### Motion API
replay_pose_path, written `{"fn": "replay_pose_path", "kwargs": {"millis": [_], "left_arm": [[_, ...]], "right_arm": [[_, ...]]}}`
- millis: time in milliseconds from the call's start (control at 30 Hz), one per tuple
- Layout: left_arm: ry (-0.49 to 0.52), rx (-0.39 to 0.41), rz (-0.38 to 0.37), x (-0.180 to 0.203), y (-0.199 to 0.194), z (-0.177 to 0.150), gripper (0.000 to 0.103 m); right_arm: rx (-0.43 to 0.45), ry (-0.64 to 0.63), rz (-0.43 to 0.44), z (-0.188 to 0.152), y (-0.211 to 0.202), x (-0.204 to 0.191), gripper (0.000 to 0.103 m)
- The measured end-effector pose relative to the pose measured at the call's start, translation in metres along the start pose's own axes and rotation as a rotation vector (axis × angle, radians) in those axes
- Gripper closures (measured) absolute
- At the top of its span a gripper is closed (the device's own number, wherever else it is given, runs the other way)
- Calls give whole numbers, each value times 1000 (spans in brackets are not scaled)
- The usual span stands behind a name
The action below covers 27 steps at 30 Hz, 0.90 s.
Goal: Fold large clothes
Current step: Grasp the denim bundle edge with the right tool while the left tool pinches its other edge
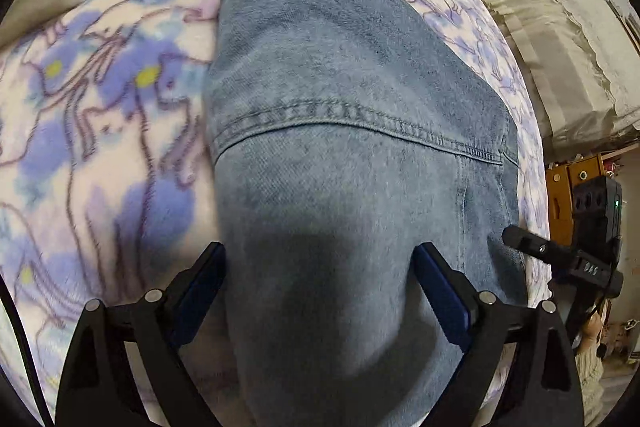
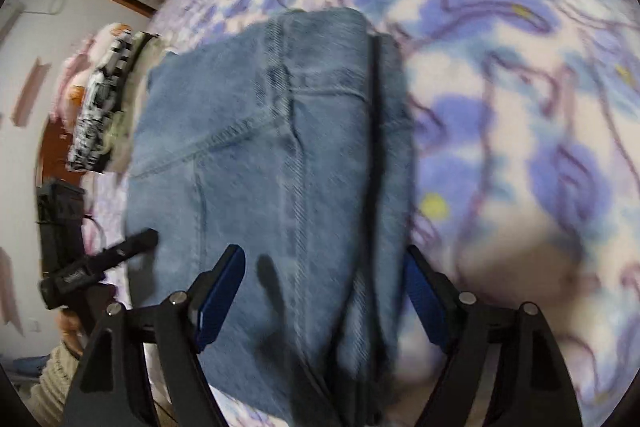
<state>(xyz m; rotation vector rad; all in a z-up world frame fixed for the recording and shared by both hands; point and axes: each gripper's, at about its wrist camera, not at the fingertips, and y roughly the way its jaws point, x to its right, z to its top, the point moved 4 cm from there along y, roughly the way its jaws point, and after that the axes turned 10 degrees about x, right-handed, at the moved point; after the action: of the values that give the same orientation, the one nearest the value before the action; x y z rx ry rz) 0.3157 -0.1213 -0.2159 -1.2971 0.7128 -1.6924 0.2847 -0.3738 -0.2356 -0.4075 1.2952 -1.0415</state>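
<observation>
**While both claws gape: folded jeans, slip risk**

Jeans [image 1: 340,147]: folded, lying on floral blanket [image 1: 100,107]. Left claw [image 1: 320,291] and right claw [image 2: 326,291]: released, straddling denim, gripping nothing. Hazard, judged: shallow pinch catches top layer only, fold unravels.

The near end of the jeans [image 1: 340,147] is cut off by the bottom edge. In the right wrist view the blanket [image 2: 520,107] is blurred.
</observation>
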Motion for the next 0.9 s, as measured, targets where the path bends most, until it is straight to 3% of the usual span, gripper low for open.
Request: {"fn": "replay_pose_path", "kwargs": {"millis": [267, 600, 667, 767, 833, 900], "left_arm": [[23, 4, 14, 6, 14, 5, 3], [44, -37, 20, 5, 18, 8, 2], [38, -39, 21, 5, 19, 8, 3], [55, -16, 48, 11, 20, 7, 7], [63, 6, 63, 14, 16, 5, 16], [85, 32, 75, 20, 9, 4, 28]], "right_arm": [[2, -6, 26, 5, 25, 0, 20], [-19, -71, -33, 1, 31, -8, 19], [-3, -79, -73, 1, 30, -9, 26], [31, -68, -65, -1, 23, -7, 50], [48, -38, -48, 0, 19, -6, 68], [64, -38, -56, 0, 15, -11, 74]]}}
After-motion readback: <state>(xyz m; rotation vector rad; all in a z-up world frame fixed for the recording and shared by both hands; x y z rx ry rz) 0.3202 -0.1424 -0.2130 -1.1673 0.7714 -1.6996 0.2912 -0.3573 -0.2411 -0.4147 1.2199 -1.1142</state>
